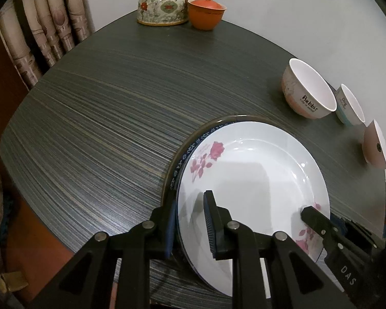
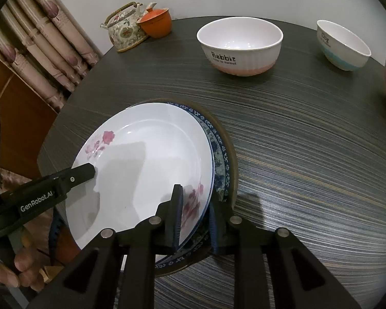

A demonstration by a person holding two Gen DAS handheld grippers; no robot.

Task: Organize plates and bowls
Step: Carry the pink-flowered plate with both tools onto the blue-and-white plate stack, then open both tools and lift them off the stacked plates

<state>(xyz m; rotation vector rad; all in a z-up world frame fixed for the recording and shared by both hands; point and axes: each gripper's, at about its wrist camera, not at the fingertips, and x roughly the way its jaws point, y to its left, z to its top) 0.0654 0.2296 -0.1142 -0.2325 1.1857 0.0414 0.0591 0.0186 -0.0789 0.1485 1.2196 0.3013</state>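
Straddling the rose plate (image 1: pixel 249 177) rim, left gripper (image 1: pixel 190 221) and right gripper (image 2: pixel 194 221) fingers clamp opposite edges.

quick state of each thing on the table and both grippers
rose plate: top of stack, gripped at both edges
blue-patterned plate: under it
Rabbit bowl: upright, empty
blue-banded bowl: upright, empty
teapot: lid on
orange cup: lidded
left gripper: astride rim
right gripper: astride rim

Both my grippers at the near edge, jaws part-closed.

My left gripper (image 1: pixel 190 221) and right gripper (image 2: pixel 195 219) each have one finger above and one below a rim; my left hand (image 2: pixel 10 270) grips its handle.
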